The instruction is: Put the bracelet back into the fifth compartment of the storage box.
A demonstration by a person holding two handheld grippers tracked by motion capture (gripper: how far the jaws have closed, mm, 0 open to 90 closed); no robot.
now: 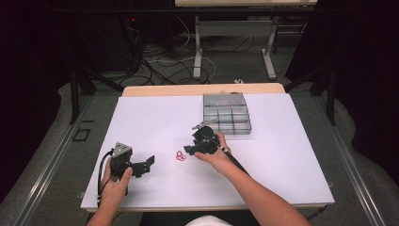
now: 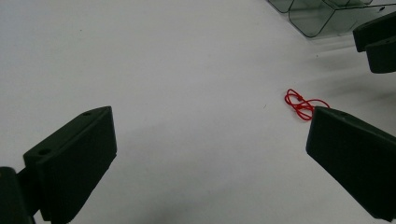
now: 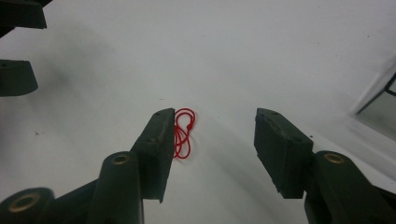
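Grippers: two, one in each of the person's hands, over a white table (image 1: 291,155).
Left gripper (image 1: 149,162): near the table's front-left, jaws spread wide with nothing between them; in the left gripper view (image 2: 210,154) only bare white surface lies in the gap.
Right gripper (image 1: 188,149): near the table's middle, pointing left toward the left gripper; jaws released and apart, holding nothing (image 3: 212,140).
Red band (image 1: 180,156): one small tangle of thin red loops, lying flat on the table between the two grippers, nearer the right one. In the right gripper view (image 3: 183,133) it lies just beside that gripper's left jaw, partly hidden behind it; whether they touch I cannot tell. In the left gripper view (image 2: 302,103) it sits just past the right-hand jaw tip.
Box (image 1: 227,113): one clear plastic box with several compartments, at the far middle of the table, apart from the red band; contents too small to tell.
Edges: wooden strip shows along the table's far edge; front edge close to the person.
Open room: wide bare surface on the left, far-left and right of the table.
Writing: none readable.
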